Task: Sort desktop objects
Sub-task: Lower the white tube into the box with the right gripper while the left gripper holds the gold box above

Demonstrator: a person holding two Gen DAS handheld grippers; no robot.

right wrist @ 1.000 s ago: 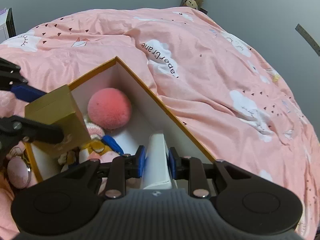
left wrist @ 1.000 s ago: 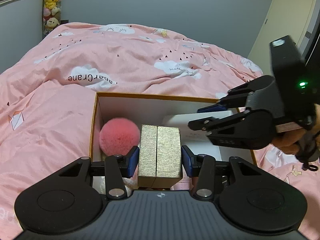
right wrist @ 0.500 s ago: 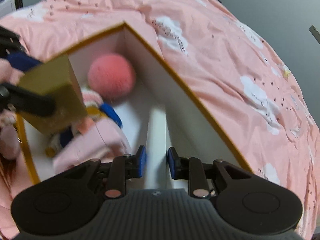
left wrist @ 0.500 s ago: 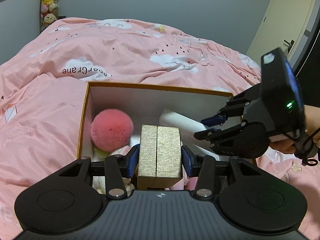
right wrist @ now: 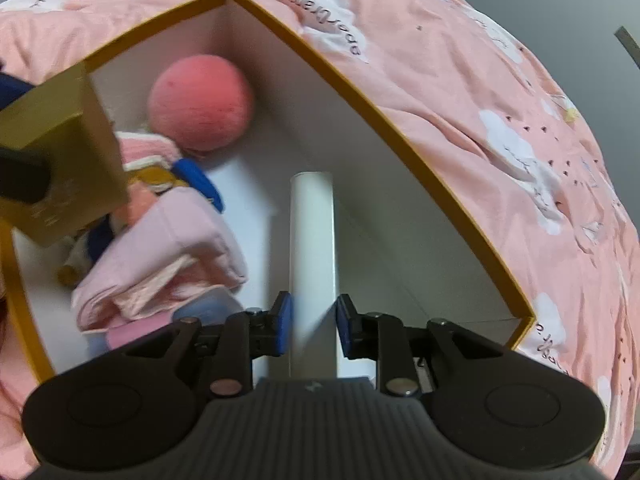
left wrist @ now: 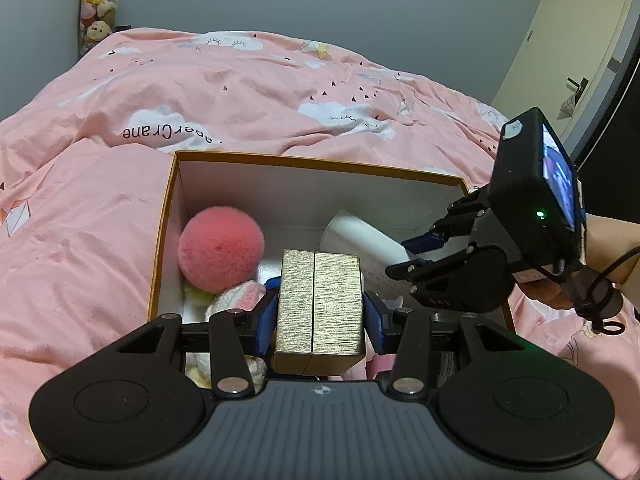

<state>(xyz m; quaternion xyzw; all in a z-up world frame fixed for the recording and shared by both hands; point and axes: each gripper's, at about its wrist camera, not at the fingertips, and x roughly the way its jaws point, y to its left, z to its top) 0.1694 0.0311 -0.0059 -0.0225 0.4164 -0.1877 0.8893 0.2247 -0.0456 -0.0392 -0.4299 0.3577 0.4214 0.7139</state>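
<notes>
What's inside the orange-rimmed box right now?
Inside the box: a pink fluffy ball, folded pink cloth, knitted items, a white tube. Whatever lies beneath the cloth is covered.

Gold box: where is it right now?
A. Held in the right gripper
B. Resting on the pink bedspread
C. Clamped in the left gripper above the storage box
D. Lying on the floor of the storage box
C: the left gripper has its blue pads pressed on both sides of the gold box, held over the open storage box, clear of its floor.
</notes>
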